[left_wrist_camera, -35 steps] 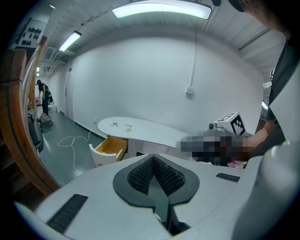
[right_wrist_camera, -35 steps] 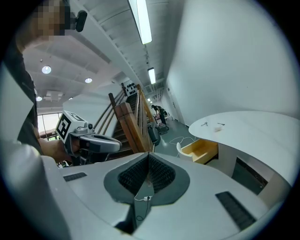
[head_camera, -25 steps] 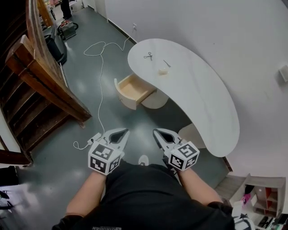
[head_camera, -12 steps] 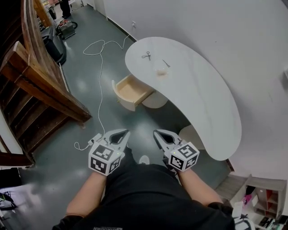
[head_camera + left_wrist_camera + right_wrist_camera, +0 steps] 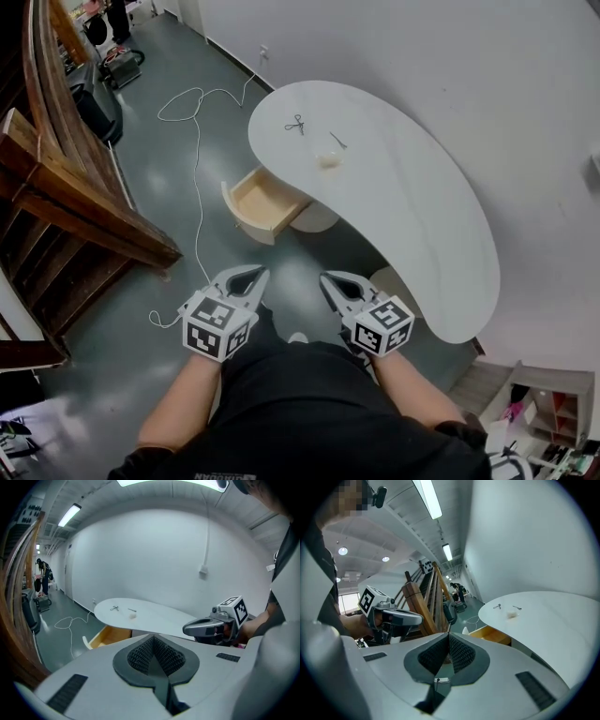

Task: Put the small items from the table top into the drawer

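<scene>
Counter (image 5: pixel 412 216) and open drawer (image 5: pixel 234 208) sit further left in the head view than before; likely still the approach, nothing picked yet. Left claw (image 5: pixel 251 274) and right claw (image 5: pixel 330 278) both pressed together, empty, near the waist. Small scissors (image 5: pixel 295 124), thin metal pin (image 5: pixel 337 141) and pale soft-looking lump (image 5: pixel 328 160) lie on the smooth white curved top's far end, well apart from the claws. Drawer is bare light wood. Next: close in, spread one claw.

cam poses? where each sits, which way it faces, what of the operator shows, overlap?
Head view: on the head, steeply down at floor, white table, open drawer; shows left gripper, right gripper, forearms, torso.
Left gripper view: on that gripper, along its shut jaws toward the table; shows right gripper.
Right gripper view: on that gripper, along its shut jaws toward the table; shows left gripper.
Shared: all see table, drawer.
</scene>
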